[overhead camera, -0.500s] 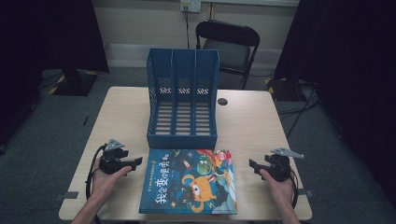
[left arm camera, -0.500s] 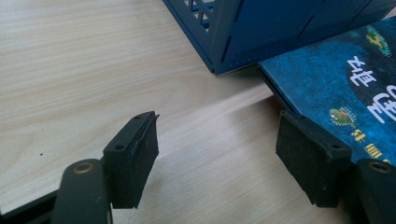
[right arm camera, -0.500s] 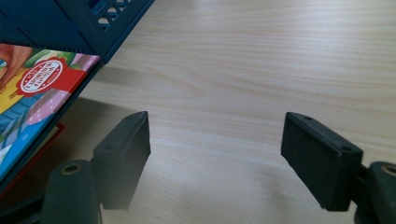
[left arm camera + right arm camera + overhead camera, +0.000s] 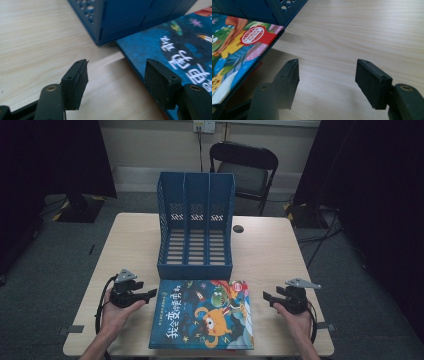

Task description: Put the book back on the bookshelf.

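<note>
Fingers of the left gripper point(image 4: 152, 293) and right gripper point(image 4: 267, 297) stand apart, grasping nothing. Between them the book point(image 4: 205, 315) lies flat on the worktop point(image 4: 270, 250), before the rack point(image 4: 196, 227).

The tabletop point(image 4: 270, 255) is softly lit from above, and the room around it is very dark. Shadows are faint. In both gripper views the wood looks bright, while the near black claw pads look a bit blurry.

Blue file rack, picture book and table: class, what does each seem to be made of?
Blue file rack: probably moulded plastic, matt, with slotted walls. Picture book: likely hardcover board, glossy printed cover with a stiff, thick edge. Table: pale wood-grain top, possibly laminate.
</note>
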The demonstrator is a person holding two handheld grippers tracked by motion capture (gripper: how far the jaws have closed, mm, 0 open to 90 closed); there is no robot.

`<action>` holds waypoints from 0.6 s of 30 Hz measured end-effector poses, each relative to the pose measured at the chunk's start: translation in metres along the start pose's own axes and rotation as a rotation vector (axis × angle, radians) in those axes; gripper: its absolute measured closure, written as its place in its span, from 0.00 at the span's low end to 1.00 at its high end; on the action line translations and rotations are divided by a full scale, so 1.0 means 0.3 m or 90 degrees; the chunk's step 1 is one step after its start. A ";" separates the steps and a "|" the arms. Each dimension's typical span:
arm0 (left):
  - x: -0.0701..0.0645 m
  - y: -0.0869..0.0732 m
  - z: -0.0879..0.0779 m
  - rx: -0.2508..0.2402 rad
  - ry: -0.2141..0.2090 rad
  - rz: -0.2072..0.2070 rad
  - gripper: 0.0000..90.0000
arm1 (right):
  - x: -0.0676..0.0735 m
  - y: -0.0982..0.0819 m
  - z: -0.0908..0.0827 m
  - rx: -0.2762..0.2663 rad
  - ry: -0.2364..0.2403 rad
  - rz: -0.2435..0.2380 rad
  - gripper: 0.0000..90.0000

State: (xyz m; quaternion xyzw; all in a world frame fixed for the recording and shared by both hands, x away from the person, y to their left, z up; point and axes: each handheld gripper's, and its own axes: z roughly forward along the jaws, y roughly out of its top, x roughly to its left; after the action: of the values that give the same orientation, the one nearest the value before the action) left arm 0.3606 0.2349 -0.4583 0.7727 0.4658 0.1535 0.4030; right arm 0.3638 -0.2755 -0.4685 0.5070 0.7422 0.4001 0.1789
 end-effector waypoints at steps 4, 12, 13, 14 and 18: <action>-0.042 0.001 -0.006 0.003 -0.019 0.020 0.41 | 0.027 0.018 -0.014 -0.028 0.015 -0.014 0.47; -0.091 0.003 -0.006 0.006 -0.051 0.028 0.49 | 0.102 0.055 -0.003 -0.028 0.092 -0.067 0.52; -0.101 0.001 0.001 0.010 -0.052 0.032 0.50 | 0.124 0.071 0.005 -0.018 0.106 -0.085 0.52; -0.104 -0.001 0.002 0.016 -0.050 0.036 0.51 | 0.133 0.083 0.006 -0.017 0.116 -0.090 0.52; -0.108 -0.007 0.010 0.027 -0.054 0.039 0.55 | 0.166 0.136 0.027 -0.018 0.140 -0.110 0.52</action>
State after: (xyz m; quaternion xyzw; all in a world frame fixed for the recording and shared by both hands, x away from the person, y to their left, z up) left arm 0.3444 0.2067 -0.4574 0.8006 0.4277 0.1229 0.4013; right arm 0.3731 -0.2209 -0.4347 0.3918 0.7923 0.4470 0.1377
